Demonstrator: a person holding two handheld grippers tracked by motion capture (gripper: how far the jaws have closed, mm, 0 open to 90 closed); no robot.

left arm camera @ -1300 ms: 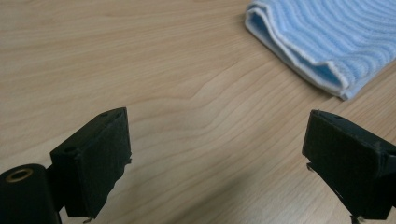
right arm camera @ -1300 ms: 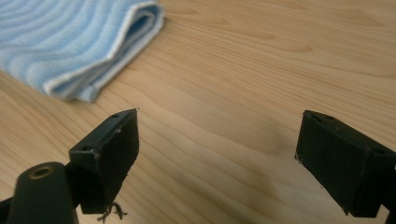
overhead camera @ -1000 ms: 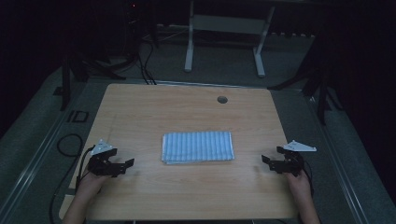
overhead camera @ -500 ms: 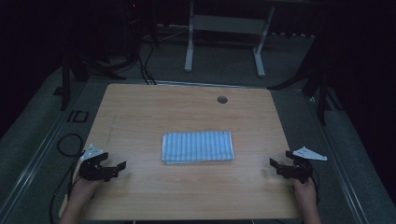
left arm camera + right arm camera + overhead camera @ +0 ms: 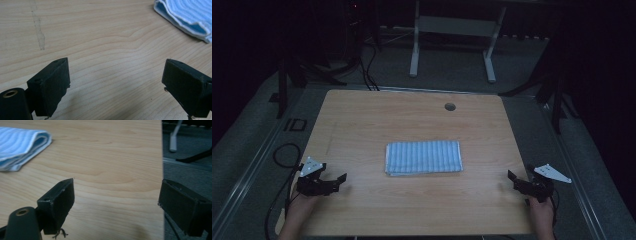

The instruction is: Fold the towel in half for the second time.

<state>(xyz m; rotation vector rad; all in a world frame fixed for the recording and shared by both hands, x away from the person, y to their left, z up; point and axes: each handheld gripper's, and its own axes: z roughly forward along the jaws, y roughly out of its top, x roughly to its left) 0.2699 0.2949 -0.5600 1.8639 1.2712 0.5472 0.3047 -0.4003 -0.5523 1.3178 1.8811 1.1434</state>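
a: starting at the left, the left gripper has slid back toward the near left corner of the table since a moment ago. its jaws stand wide apart with nothing between them.

b: and the towel?

a: it hasn't moved. it lies in the middle of the table, folded into a neat rectangle, pale blue with fine stripes and a white edge. in the left gripper view the stacked layers of the towel show at the fold, lying flat on the wood.

b: the right side?

a: the right gripper has also drawn back, to the near right edge, jaws spread and empty, well apart from the towel.

b: so both hands backing off means what?

a: i'd judge the folding is done and the towel has been left in place.
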